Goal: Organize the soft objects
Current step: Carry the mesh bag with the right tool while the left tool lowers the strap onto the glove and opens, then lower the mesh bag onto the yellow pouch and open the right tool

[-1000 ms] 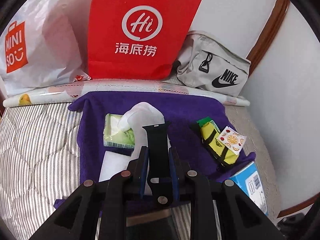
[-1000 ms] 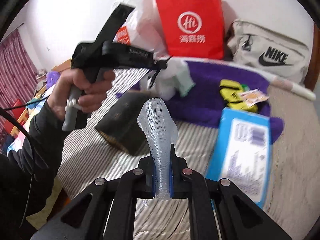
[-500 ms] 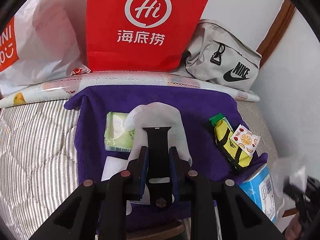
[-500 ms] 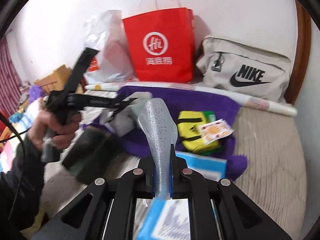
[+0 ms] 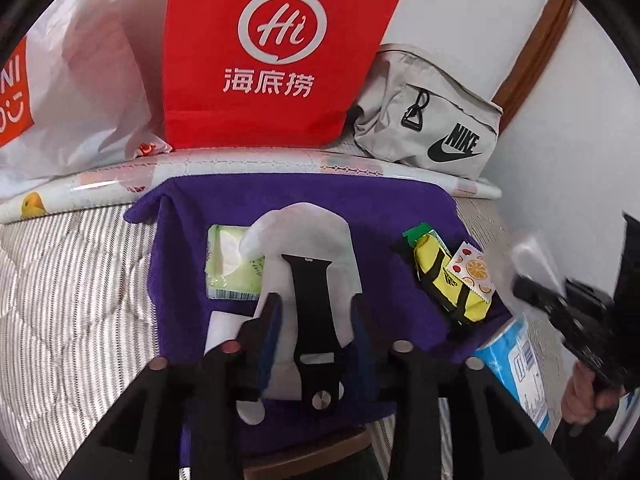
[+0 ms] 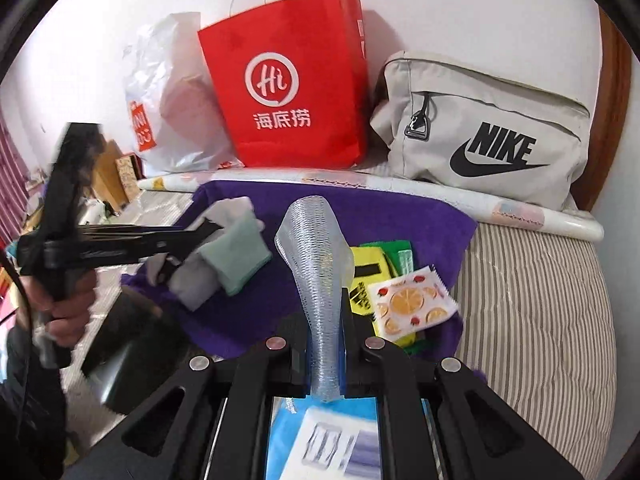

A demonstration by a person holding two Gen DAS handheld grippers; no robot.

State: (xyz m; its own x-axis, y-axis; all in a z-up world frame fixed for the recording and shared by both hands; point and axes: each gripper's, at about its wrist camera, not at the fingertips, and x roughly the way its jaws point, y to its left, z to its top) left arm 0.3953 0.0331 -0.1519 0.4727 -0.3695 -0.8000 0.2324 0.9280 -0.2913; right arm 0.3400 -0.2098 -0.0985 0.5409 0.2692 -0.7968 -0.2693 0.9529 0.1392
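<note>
"Left wrist view first: where is the sock (image 5: pixel 308 224)?" asks Ana.

"On the middle of the towel (image 5: pixel 380 208), toward its near edge," says Ben. "The left gripper (image 5: pixel 316 304) straddles it, jaws spread wide, one finger on each side of the white fabric. I cannot tell whether the pads are pressing it yet. A black strap runs up the centre of that gripper, over the sock."

"How will it handle?"

"My guess is light, limp and easy to squash. It isn't fragile or slippery, but any part left outside the grip will droop. I'd pinch the thick middle where the layers bunch, not a thin edge."

"What about the right wrist view?"

"It shows a mint-green part of the sock beside the pale part. The right gripper (image 6: pixel 325 320) has its jaws drawn in on a clear ribbed strip (image 6: pixel 316 240) and nothing else."

"What lies close by?"

"A green tissue pack (image 5: pixel 228 264) touches the sock's left side, so a low pinch could catch it or the towel. A yellow pouch (image 5: pixel 444 280) with an orange-print sachet (image 5: pixel 472 272) on it sits near the towel's right edge. A blue pack (image 5: pixel 516 364) is at the near right corner. Beyond the far edge stand a red bag (image 5: pixel 276 52) and a grey bag (image 5: pixel 432 120)."
</note>
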